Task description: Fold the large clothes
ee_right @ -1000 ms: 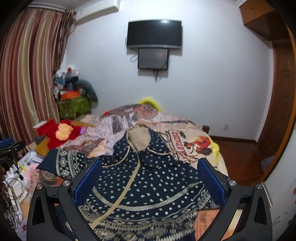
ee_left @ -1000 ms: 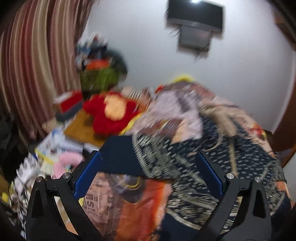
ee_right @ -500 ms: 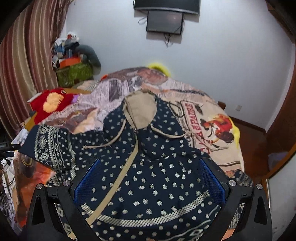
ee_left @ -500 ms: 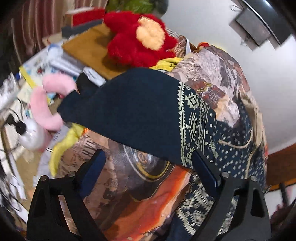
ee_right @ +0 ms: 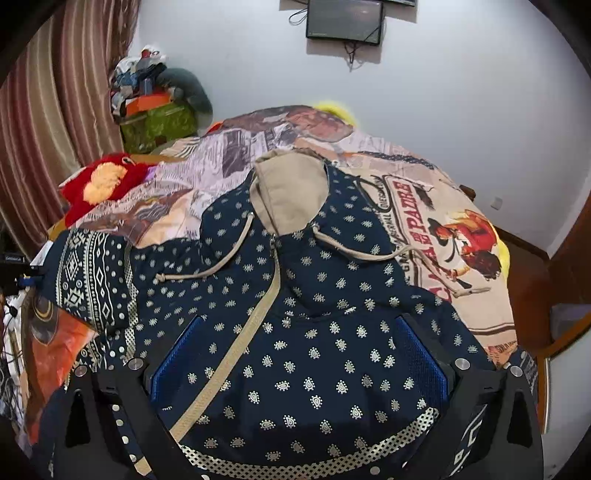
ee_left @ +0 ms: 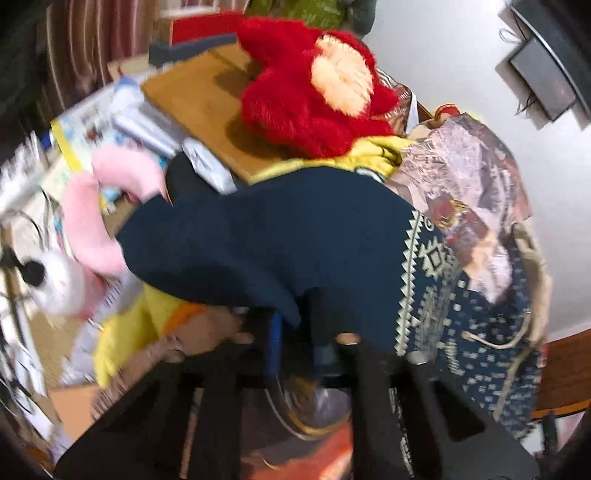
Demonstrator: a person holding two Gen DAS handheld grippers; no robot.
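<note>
A navy patterned hoodie (ee_right: 306,332) with a beige hood (ee_right: 288,192) and drawstrings lies spread on the bed. Its left sleeve (ee_left: 266,243) has a plain navy cuff and a geometric white band; it also shows in the right wrist view (ee_right: 88,273). My left gripper (ee_left: 295,332) is shut on the edge of that sleeve cuff. My right gripper (ee_right: 295,354) is open, its blue pads wide apart just above the hoodie's front, holding nothing.
A printed bedspread (ee_right: 424,221) covers the bed. A red plush toy (ee_left: 314,85), a wooden board (ee_left: 207,107), a pink plush (ee_left: 92,221) and papers lie left of the bed. Striped curtains (ee_right: 48,129), a cluttered green box (ee_right: 159,122) and a wall screen (ee_right: 343,18) stand behind.
My left gripper dropped to the sleeve cuff and closed on it. My right gripper moved lower and closer over the hoodie, staying open.
</note>
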